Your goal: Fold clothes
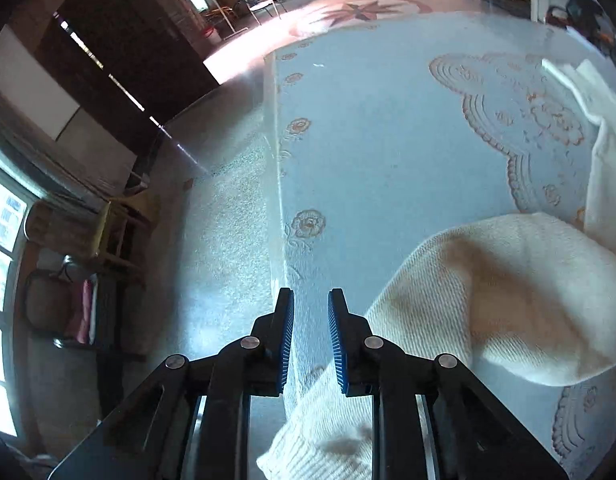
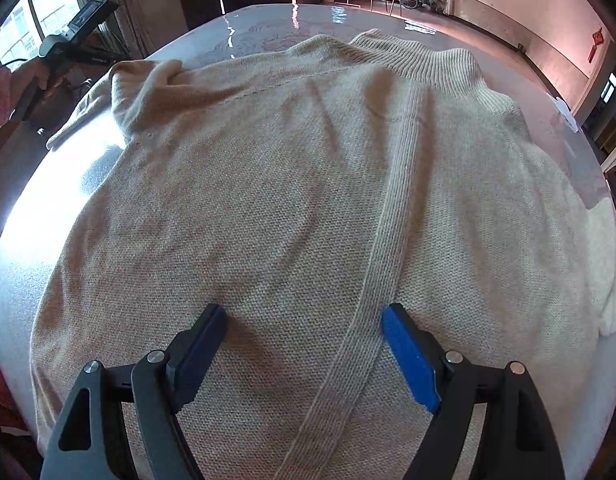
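Right hand-held gripper (image 2: 303, 312) spread over sweater (image 2: 287, 184) — left view misses collar (image 2: 428, 60).

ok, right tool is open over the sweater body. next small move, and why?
Probably lower the right tool and close on the sweater fabric near the ribbed band. Its jaws stand wide apart just over the knit, gripping nothing, and the sweater lies spread flat on the table, unfolded.
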